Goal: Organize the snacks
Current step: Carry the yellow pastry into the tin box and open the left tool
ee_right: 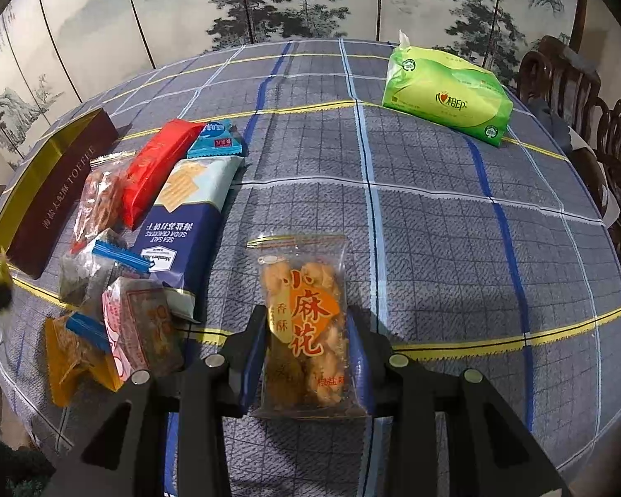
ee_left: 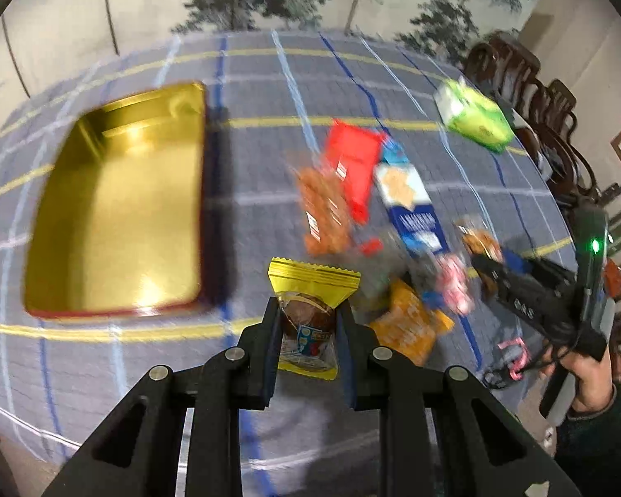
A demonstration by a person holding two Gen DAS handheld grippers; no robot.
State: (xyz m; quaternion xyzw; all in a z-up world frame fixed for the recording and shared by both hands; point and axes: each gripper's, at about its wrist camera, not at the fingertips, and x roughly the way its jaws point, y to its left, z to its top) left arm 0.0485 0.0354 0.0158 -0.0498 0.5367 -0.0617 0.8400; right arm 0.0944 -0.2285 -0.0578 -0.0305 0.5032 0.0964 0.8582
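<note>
Left wrist view: motion blur renders the red foil snack packet [ee_left: 354, 170] label unreadable. Right wrist view: the maroon-and-gold toffee tin [ee_right: 51, 190] is cut off at the left edge.

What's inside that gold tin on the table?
The gold tin looks bare inside: only its shiny floor and walls show, with no snacks in it yet. The picture is blurred, and the near wall hides a thin strip of the floor.

Left view motion-blurred, right sharp, fisheye-warped

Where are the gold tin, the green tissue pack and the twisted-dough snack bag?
gold tin [ee_left: 116, 215]: left wrist view, its bare inner floor.
green tissue pack [ee_right: 447, 97]: right wrist view, front face.
twisted-dough snack bag [ee_right: 306, 323]: right wrist view, printed label.
</note>
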